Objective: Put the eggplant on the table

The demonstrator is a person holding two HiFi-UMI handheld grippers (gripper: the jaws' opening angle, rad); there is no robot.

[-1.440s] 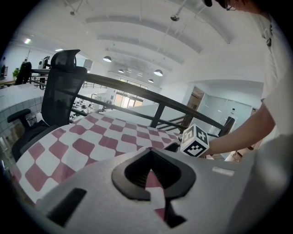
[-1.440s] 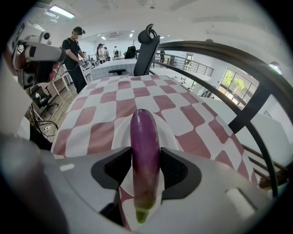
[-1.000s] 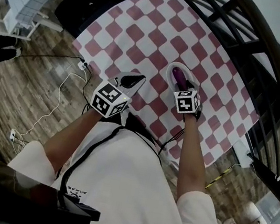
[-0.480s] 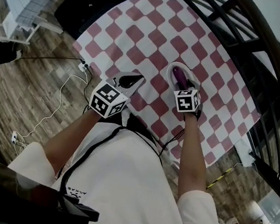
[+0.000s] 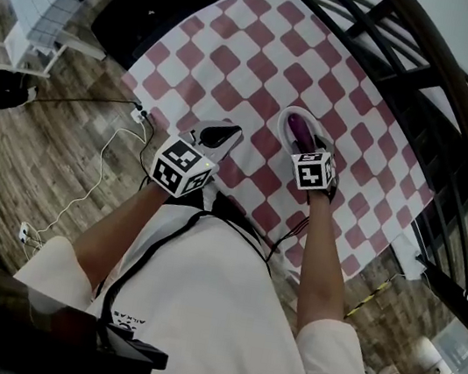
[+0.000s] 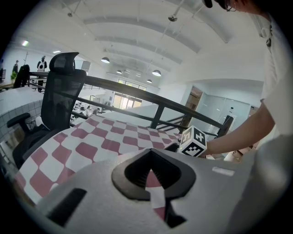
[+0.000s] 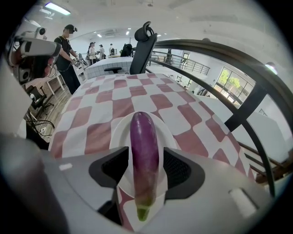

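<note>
Opening its jaws either side of the long purple eggplant [image 7: 144,151], the right gripper [image 7: 146,170] leaves it free on the round white plate [image 7: 121,132] atop the red-checked table [image 7: 114,105]; left gripper [image 6: 151,151] idles clear, closed, empty.

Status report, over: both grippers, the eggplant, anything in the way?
Left gripper shut, empty. Right gripper jaws opening, eggplant between them, over white plate, not on bare tablecloth. Nothing in the way seen.
</note>
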